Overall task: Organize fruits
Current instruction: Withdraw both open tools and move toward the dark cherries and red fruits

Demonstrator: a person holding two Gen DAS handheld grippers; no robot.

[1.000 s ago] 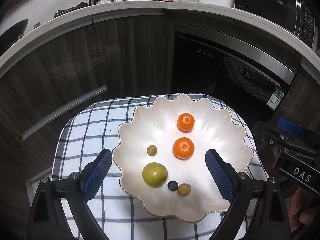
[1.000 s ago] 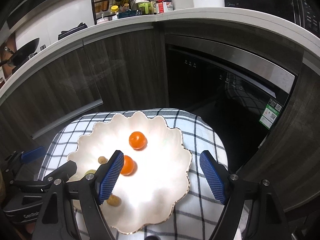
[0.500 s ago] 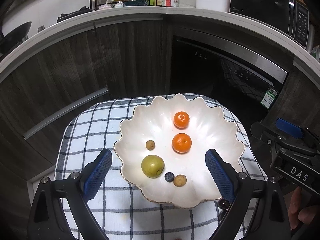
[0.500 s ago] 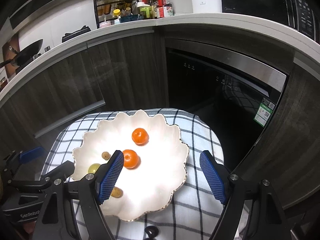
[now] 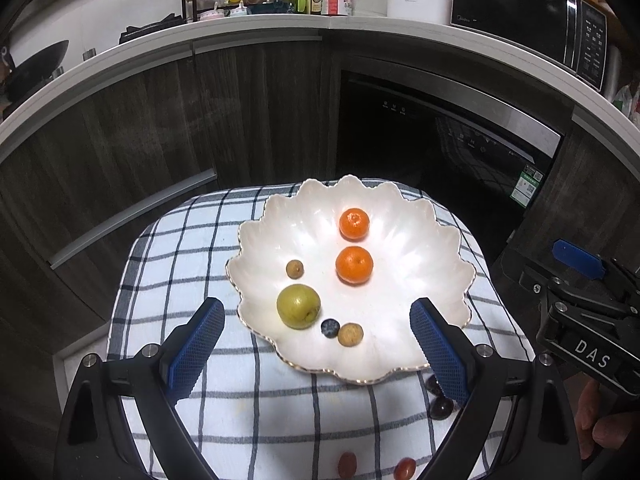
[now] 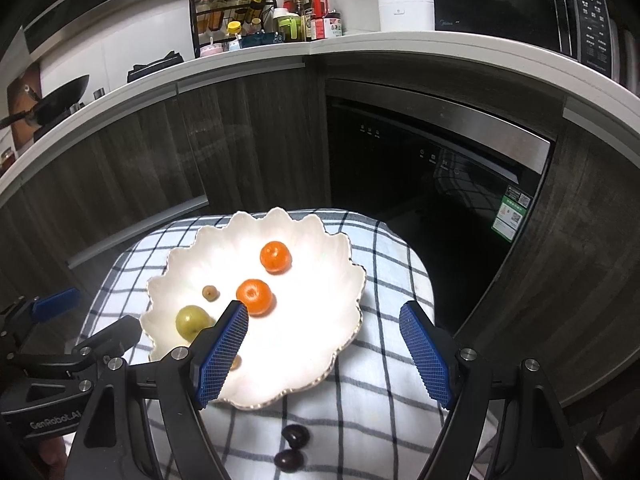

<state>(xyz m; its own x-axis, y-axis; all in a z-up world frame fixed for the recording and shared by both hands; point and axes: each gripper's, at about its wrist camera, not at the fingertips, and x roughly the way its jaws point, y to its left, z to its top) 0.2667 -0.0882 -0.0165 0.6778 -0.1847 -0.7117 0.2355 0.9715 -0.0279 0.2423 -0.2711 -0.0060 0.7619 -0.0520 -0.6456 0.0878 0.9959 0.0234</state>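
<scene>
A white scalloped plate point(image 5: 432, 280) point(image 6: 320, 320) sits on a checked cloth point(image 5: 180, 264) point(image 6: 392, 264). In it lie two oranges point(image 5: 354, 265) point(image 6: 254, 297), a green fruit point(image 5: 298, 306) point(image 6: 191, 322), a blueberry point(image 5: 330, 327) and two small brown fruits point(image 5: 350, 335). Two dark grapes point(image 6: 295, 436) point(image 5: 441, 407) lie on the cloth in front of the plate, and two reddish fruits point(image 5: 347, 465) lie nearer the front edge. My left gripper point(image 5: 316, 348) is open above the plate's near rim. My right gripper point(image 6: 324, 352) is open above the plate's right side. Both are empty.
Dark wood cabinets point(image 5: 248, 112) and a built-in oven point(image 5: 452, 148) stand behind the cloth-covered surface. A white counter point(image 5: 360, 26) above carries bottles, a spice rack and a microwave point(image 5: 528, 12). The right gripper's body point(image 5: 588, 320) is at the left view's right edge.
Both grippers have drawn back and up from the plate, so it looks smaller and farther. The dark grapes and reddish fruits on the cloth have come into view. Both grippers stayed open.
</scene>
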